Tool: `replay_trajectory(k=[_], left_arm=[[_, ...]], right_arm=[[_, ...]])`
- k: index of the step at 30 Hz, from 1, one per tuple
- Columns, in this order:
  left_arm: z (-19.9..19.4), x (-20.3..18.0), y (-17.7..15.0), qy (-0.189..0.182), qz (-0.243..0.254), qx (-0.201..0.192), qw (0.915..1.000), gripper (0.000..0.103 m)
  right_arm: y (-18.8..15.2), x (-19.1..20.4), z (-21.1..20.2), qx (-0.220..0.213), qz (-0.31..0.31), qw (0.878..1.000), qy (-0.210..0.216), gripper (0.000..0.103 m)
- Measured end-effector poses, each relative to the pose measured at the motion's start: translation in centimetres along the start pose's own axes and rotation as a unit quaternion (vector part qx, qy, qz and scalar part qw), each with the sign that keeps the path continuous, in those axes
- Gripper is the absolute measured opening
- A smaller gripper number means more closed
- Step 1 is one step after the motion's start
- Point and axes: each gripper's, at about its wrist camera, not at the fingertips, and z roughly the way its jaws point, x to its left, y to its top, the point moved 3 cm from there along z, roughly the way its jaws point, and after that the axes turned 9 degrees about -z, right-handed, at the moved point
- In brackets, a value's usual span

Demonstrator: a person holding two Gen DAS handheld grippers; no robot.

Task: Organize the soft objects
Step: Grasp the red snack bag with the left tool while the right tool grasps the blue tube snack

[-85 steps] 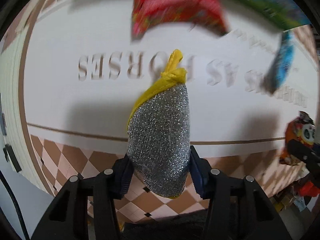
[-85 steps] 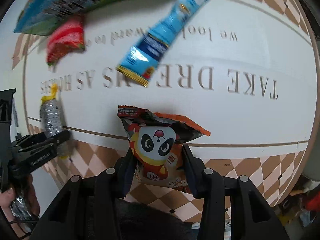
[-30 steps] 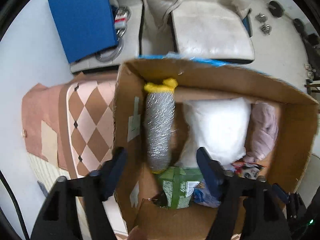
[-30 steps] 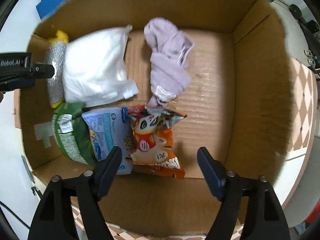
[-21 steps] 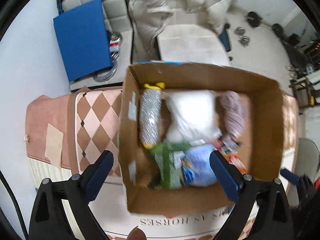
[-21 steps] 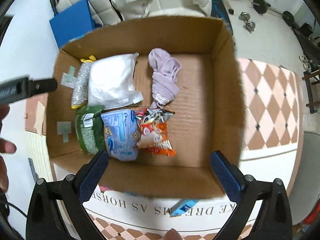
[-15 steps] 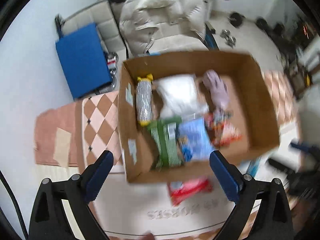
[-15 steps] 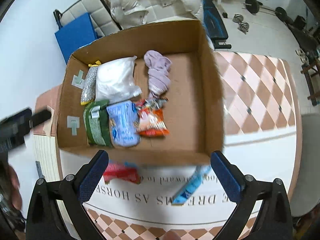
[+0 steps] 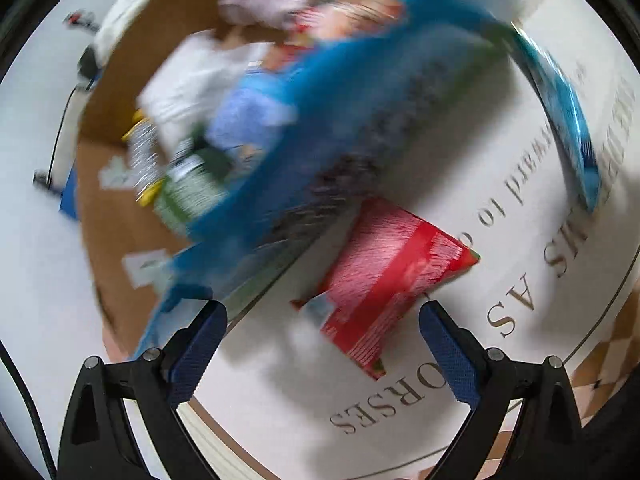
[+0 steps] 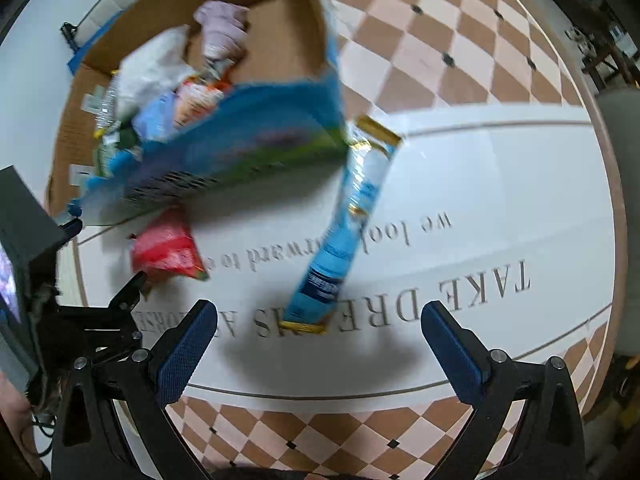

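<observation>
Left tool (image 9: 322, 344) agape beside box edge (image 9: 256, 248)

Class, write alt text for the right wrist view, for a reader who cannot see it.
The open right gripper hovers over a long blue packet lying on a white mat with printed lettering. A red packet lies to its left, in front of a cardboard box that holds other soft items.

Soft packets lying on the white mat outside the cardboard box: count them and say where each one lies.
2. The red packet lies by the box's near wall, to the left; the long blue packet stretches out from the box's near right corner. Others may be hidden.
</observation>
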Motion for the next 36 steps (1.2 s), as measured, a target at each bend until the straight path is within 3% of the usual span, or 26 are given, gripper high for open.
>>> replay_trajectory(k=[3, 6, 7, 8, 11, 13, 16, 18, 19, 20, 21, 23, 24, 26, 29, 31, 33, 35, 36], left_arm=[[1.2, -1.3, 0.1, 0.007, 0.03, 0.013, 0.9995, 0.099], [2.2, -1.8, 0.2, -0.01, 0.024, 0.03, 0.9992, 0.096], [2.4, -1.8, 0.2, -0.019, 0.014, 0.035, 0.9991, 0.09], [2.6, -1.8, 0.2, -0.03, -0.002, 0.046, 0.9985, 0.073], [3.0, -1.0, -0.1, -0.042, -0.076, 0.061, 0.9943, 0.066], [3.1, -0.5, -1.1, -0.066, -0.144, 0.09, 0.9833, 0.062], [3.0, 0.0, -2.9, -0.121, -0.233, 0.136, 0.9555, 0.061], [3.2, 0.5, -4.5, -0.178, -0.307, 0.174, 0.9186, 0.061], [3.3, 0.6, -5.0, -0.197, -0.33, 0.185, 0.9045, 0.061], [3.6, 0.7, -5.7, -0.223, -0.36, 0.2, 0.8835, 0.061], [3.8, 0.9, -6.1, -0.235, -0.374, 0.206, 0.8733, 0.061], [4.1, 1.1, -7.0, -0.259, -0.397, 0.214, 0.8541, 0.061], [4.2, 1.0, -7.3, -0.264, -0.398, 0.214, 0.8521, 0.061], [4.5, 0.8, -7.8, -0.261, -0.388, 0.211, 0.8584, 0.061], [4.8, 0.5, -8.1, -0.247, -0.373, 0.21, 0.8693, 0.061], [5.1, 0.7, -8.4, -0.245, -0.372, 0.213, 0.8698, 0.061], [5.8, 2.0, -9.1, -0.257, -0.379, 0.216, 0.8621, 0.061], [5.8, 2.7, -10.0, -0.285, -0.4, 0.217, 0.8435, 0.061], [5.9, 3.4, -10.4, -0.302, -0.419, 0.216, 0.8286, 0.062]], right_arm=[[-0.5, -0.9, 0.6, 0.003, 0.004, 1.0, -0.01, 0.103], [-0.5, -1.8, 1.0, 0.005, 0.012, 1.0, -0.01, 0.103], [-0.3, -1.9, 1.3, 0.006, 0.017, 1.0, -0.01, 0.103], [-0.3, -2.0, 1.5, 0.007, 0.02, 1.0, -0.008, 0.103], [0.2, -2.2, 2.1, 0.009, 0.032, 0.999, -0.002, 0.102], [0.7, -2.3, 2.9, 0.013, 0.04, 0.999, 0.0, 0.1], [1.5, -2.3, 4.3, 0.023, 0.046, 0.999, -0.008, 0.096], [2.0, -2.2, 5.4, 0.032, 0.049, 0.998, -0.016, 0.091], [2.2, -2.2, 6.0, 0.036, 0.049, 0.998, -0.019, 0.087], [2.4, -2.1, 6.4, 0.04, 0.049, 0.998, -0.021, 0.084], [2.5, -2.1, 6.8, 0.045, 0.048, 0.998, -0.023, 0.081], [2.5, -2.0, 7.9, 0.063, 0.04, 0.997, -0.029, 0.058], [2.4, -1.8, 8.0, 0.064, 0.033, 0.997, -0.035, 0.058], [2.0, -1.4, 7.9, 0.068, 0.016, 0.997, -0.04, 0.035], [0.4, -1.0, 8.0, 0.086, -0.012, 0.995, -0.045, 0.033], [-1.2, -1.0, 8.1, 0.104, -0.032, 0.993, -0.046, 0.032], [-2.7, -1.1, 8.2, 0.118, -0.047, 0.991, -0.045, 0.032], [-3.8, -1.5, 8.1, 0.12, -0.05, 0.991, -0.044, 0.032], [-4.3, -1.7, 7.9, 0.117, -0.047, 0.991, -0.042, 0.032]])
